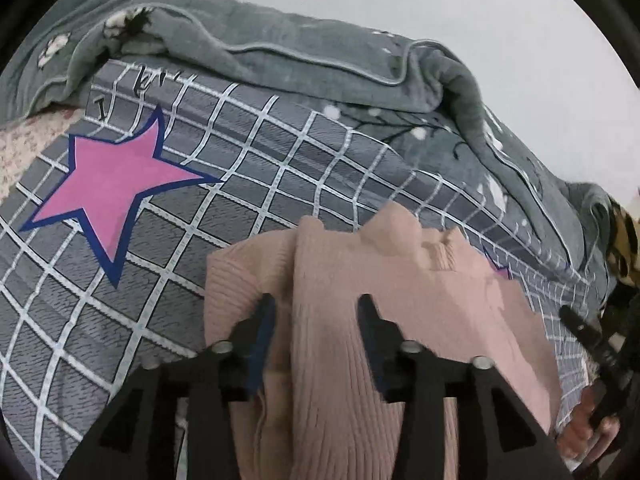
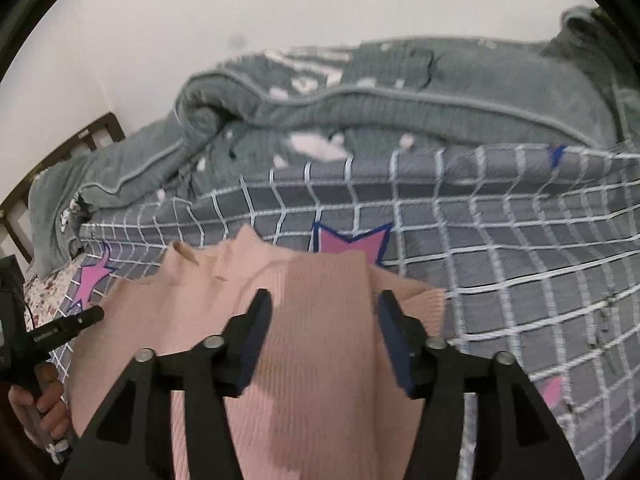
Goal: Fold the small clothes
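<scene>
The pink ribbed sweater (image 1: 360,320) is lying on the checked bed cover (image 1: 240,184), its sides folded inward; the left gripper (image 1: 316,312) and right gripper (image 2: 324,308) are each hovering over it, jaws standing released, grasping nothing; a grey blanket (image 1: 280,60) is lying bunched beyond.

Sweater (image 1: 360,300) lies on the bedsheet (image 1: 240,160), blanket (image 1: 280,64) bunched behind it.
</scene>
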`<state>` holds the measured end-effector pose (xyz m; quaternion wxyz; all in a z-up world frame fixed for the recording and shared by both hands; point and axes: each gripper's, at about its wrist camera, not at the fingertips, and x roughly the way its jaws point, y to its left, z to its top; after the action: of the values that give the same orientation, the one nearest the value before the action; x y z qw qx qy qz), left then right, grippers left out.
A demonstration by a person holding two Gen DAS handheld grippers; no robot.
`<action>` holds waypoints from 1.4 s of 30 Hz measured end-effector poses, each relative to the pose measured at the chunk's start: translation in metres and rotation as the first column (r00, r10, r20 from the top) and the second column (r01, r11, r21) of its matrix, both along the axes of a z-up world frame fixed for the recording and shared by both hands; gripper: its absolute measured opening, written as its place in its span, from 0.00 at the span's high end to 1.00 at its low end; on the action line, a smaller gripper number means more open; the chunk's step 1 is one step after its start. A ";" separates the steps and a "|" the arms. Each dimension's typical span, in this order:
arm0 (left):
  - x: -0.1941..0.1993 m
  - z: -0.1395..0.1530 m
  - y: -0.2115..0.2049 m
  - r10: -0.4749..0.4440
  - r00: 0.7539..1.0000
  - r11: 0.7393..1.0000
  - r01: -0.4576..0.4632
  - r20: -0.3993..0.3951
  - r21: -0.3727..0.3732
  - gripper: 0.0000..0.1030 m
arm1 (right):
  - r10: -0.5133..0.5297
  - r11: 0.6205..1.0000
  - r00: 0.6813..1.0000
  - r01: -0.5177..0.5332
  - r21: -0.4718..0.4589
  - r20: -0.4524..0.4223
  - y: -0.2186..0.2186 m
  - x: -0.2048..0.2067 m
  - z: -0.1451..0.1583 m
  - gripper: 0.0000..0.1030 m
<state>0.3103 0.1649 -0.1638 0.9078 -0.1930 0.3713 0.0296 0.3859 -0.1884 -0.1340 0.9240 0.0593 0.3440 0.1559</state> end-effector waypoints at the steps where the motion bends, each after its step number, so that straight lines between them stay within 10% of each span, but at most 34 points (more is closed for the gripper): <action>1: -0.005 0.001 -0.002 -0.012 1.000 1.000 0.012 0.011 0.002 0.43 | -0.003 1.000 1.000 0.003 -0.003 0.012 -0.004 -0.006 0.003 0.39; 18: -0.110 -0.016 -0.012 -0.021 1.000 0.999 0.021 -0.020 -0.025 0.36 | 0.004 0.998 0.988 0.007 0.069 -0.156 -0.056 -0.081 -0.045 0.36; 35: -0.102 -0.025 -0.025 -0.065 0.997 0.995 0.068 -0.037 0.076 0.49 | -0.010 0.998 0.989 0.001 -0.056 -0.150 -0.026 -0.102 -0.059 0.36; 40: -0.102 -0.025 -0.021 -0.041 0.999 0.999 0.042 -0.025 0.018 0.75 | 0.015 0.998 0.986 -0.025 -0.056 -0.166 -0.020 -0.095 -0.061 0.51; 42: -0.102 -0.026 -0.018 -0.035 0.999 0.999 0.034 -0.022 -0.009 0.78 | 0.042 0.998 0.984 -0.049 -0.033 -0.174 -0.020 -0.095 -0.061 0.79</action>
<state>0.2080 0.1465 -0.1894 0.9031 -0.1900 0.3848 0.0145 0.2912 -0.2084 -0.1946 0.8878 0.0475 0.4270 0.1649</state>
